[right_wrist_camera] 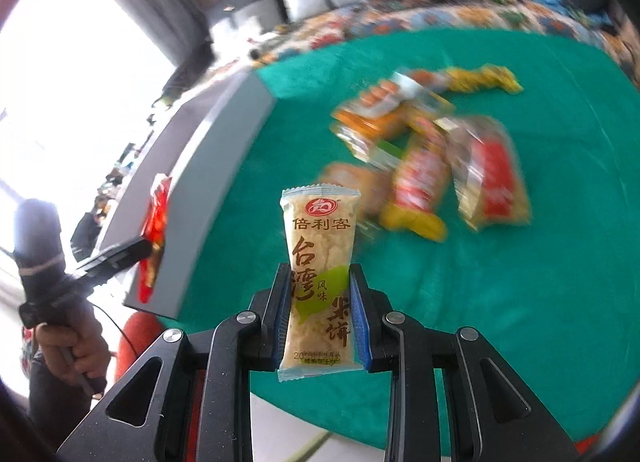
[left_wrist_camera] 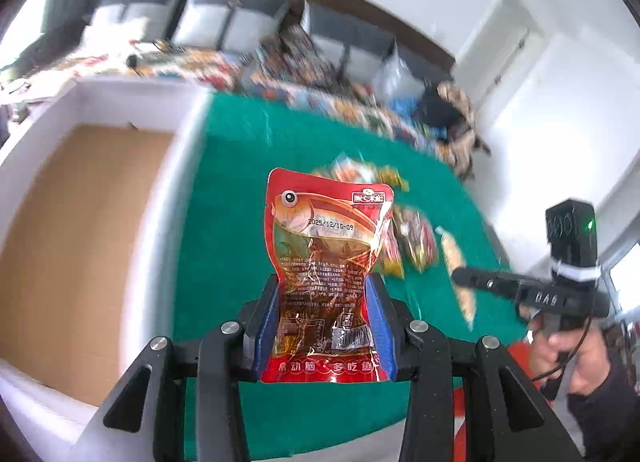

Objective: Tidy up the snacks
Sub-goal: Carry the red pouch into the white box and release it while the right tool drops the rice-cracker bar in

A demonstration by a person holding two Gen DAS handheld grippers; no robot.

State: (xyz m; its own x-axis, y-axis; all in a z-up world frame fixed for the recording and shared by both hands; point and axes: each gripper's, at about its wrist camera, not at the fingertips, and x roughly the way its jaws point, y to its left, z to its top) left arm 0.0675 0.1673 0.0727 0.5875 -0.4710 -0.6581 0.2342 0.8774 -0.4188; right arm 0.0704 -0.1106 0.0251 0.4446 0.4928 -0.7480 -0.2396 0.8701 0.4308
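Observation:
My left gripper is shut on a red fish snack pouch, which it holds upright above the green cloth. A pale rice cracker bar stands upright between the pads of my right gripper, which is shut on it. Beyond both lies a loose pile of snack packets on the cloth, blurred. The right gripper shows at the right of the left wrist view with the cracker bar in it. In the right wrist view the left gripper holds the red pouch beside the box wall.
An open white box with a cardboard floor stands at the left of the cloth. A patterned sofa cover strewn with more packets runs behind the table, with grey cushions along the wall. A hand grips the right tool.

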